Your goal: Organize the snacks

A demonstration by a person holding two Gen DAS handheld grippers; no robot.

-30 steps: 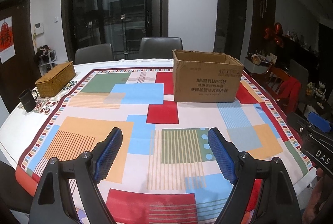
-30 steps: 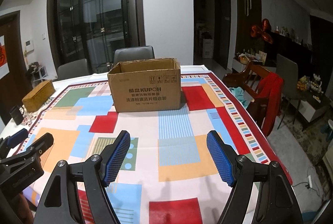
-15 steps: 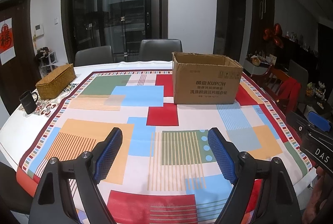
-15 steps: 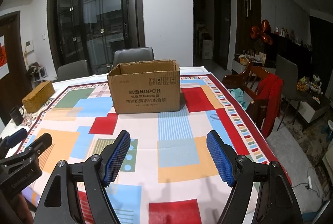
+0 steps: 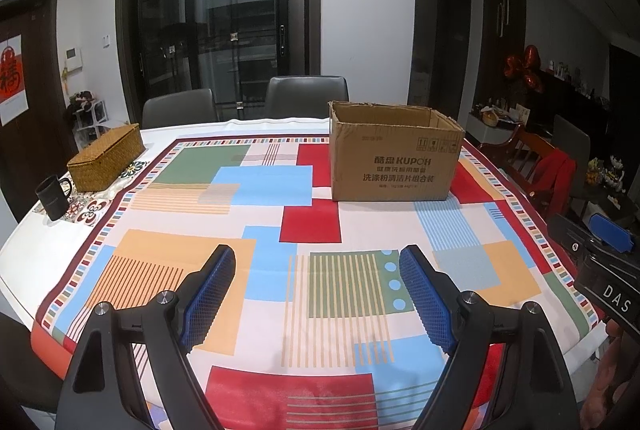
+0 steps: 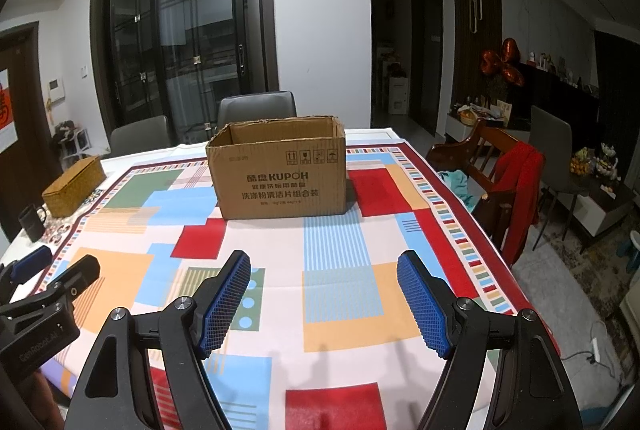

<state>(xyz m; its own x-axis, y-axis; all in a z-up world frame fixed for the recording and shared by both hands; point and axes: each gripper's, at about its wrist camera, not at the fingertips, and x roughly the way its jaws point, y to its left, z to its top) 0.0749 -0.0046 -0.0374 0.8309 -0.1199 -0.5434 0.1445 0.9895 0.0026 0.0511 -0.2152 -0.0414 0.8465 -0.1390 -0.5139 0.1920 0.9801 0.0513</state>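
Both grippers — left gripper, right gripper — agape above tablecloth

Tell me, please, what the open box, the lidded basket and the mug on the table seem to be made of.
The open box looks like brown corrugated cardboard, matte, with printed text and ragged top edges. The lidded basket seems woven from straw or rattan: a golden, plaited texture shows. The mug is dark and matte, probably ceramic, though the pictures leave that open.

Cardboard box: one, open-topped
Woven basket: one
Black mug: one
Patterned tablecloth: one
Grey chairs behind the table: two
Grippers: two, each with two blue pads
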